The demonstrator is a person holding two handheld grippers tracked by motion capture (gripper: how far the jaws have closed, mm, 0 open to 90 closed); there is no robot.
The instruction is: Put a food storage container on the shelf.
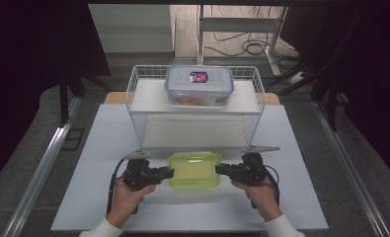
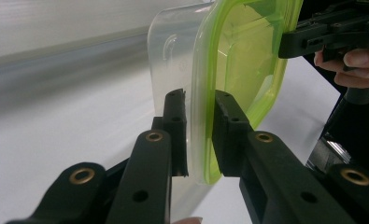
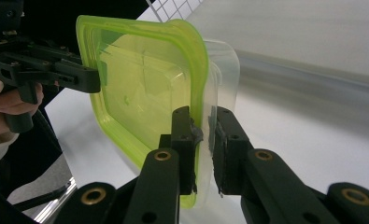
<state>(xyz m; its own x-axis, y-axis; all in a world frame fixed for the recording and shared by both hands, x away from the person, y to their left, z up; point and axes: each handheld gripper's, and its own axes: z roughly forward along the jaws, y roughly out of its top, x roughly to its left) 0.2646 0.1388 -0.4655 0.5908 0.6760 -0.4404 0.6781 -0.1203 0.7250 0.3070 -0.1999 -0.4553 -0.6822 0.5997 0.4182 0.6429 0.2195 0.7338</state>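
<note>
Above table [image 1: 98, 148], container [image 1: 195, 170] between grippers

Left gripper [image 1: 169, 173] and right gripper [image 1: 219, 169] face inward, jaws clamped.

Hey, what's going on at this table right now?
A person holds a green-lidded container from both ends, the left gripper and the right gripper each clamped on its rim. It is in front of a wire basket. On the basket's shelf sits a blue-lidded box.
</note>
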